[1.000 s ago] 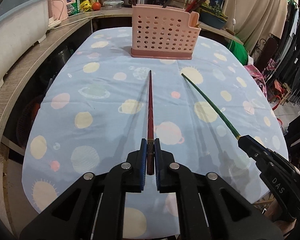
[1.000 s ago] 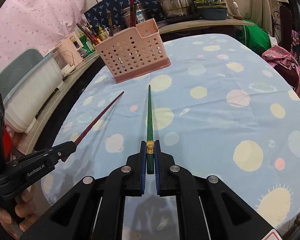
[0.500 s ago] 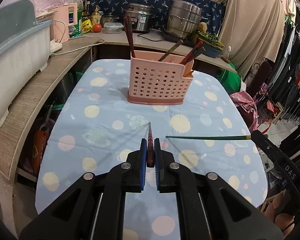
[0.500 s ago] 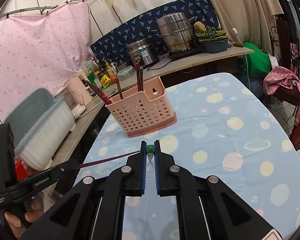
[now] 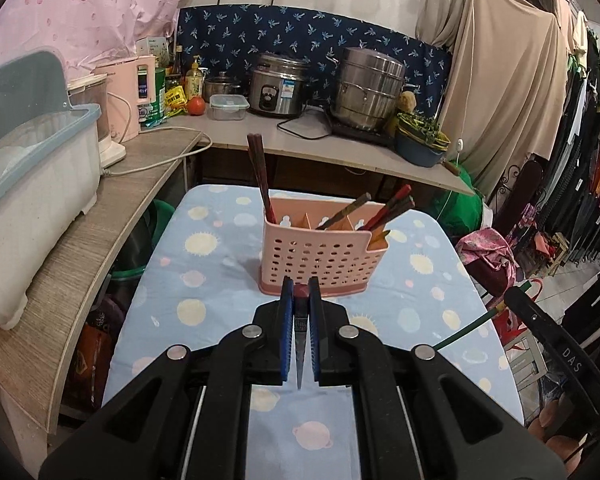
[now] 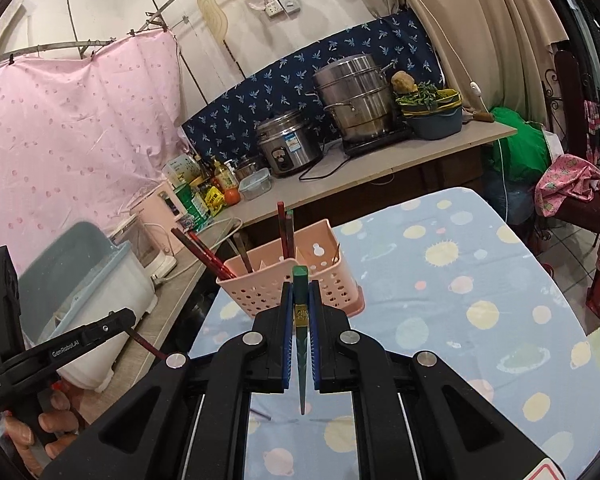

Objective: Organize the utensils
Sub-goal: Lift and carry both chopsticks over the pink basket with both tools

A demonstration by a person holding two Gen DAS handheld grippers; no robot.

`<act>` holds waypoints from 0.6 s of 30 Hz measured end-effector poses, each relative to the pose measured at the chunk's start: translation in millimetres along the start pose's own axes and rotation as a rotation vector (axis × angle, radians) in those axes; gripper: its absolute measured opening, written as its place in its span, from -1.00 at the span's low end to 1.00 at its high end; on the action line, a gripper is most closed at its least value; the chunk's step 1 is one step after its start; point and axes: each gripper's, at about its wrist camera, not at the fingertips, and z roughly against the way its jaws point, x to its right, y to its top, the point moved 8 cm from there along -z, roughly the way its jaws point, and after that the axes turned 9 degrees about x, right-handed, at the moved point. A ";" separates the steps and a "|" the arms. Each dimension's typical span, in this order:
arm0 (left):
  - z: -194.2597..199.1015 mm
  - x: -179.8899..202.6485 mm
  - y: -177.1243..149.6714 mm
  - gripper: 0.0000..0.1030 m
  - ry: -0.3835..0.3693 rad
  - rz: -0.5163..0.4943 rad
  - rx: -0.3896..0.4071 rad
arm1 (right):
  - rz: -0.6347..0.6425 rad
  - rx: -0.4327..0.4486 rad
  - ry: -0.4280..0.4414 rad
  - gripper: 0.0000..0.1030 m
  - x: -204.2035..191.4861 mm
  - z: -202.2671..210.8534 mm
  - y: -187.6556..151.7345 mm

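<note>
Both grippers clamped on chopsticks: left gripper (image 5: 299, 312) red chopstick (image 5: 300, 344), right gripper (image 6: 300, 304) green chopstick (image 6: 301, 320), tips down. Pink basket (image 5: 316, 258) straight ahead, below both.

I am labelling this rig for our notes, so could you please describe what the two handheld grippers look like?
Both are black plastic with angular, cut-out arms held by round silver pins, and flat blue pads line the fingers. The left gripper carries white "GenRobot.AI" lettering along its side, seen from the right wrist view. The right gripper has "DAS" embossed on its body. No cables or sleeves show.
</note>
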 end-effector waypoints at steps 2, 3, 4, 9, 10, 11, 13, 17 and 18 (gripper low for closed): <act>-1.1 -0.5 13.1 -0.87 -0.004 0.004 0.020 | -0.002 0.024 0.002 -0.87 -3.0 -4.4 11.9; -1.0 -0.8 20.9 -0.87 -0.003 0.004 0.033 | -0.001 0.037 0.002 -0.87 -4.2 -6.4 17.6; -0.3 -1.1 29.4 -0.87 -0.003 0.007 0.049 | -0.001 0.054 0.002 -0.87 -6.2 -9.1 25.3; 6.6 -2.8 75.3 -0.87 0.001 0.020 0.145 | -0.013 0.128 0.011 -0.86 -15.2 -23.8 60.6; 7.7 -2.9 84.2 -0.87 0.004 0.022 0.164 | -0.020 0.140 0.015 -0.87 -16.9 -26.3 66.4; 8.8 -2.9 93.4 -0.87 0.007 0.022 0.187 | -0.024 0.154 0.017 -0.87 -18.4 -29.3 72.9; 9.9 -1.8 108.5 -0.87 0.019 0.021 0.225 | -0.026 0.180 0.021 -0.87 -22.8 -34.2 85.1; 8.6 0.2 135.2 -0.87 0.011 0.037 0.289 | -0.016 0.222 0.021 -0.86 -31.3 -47.0 106.9; 8.7 0.9 142.0 -0.87 0.004 0.043 0.314 | -0.013 0.228 0.021 -0.86 -33.5 -50.2 110.4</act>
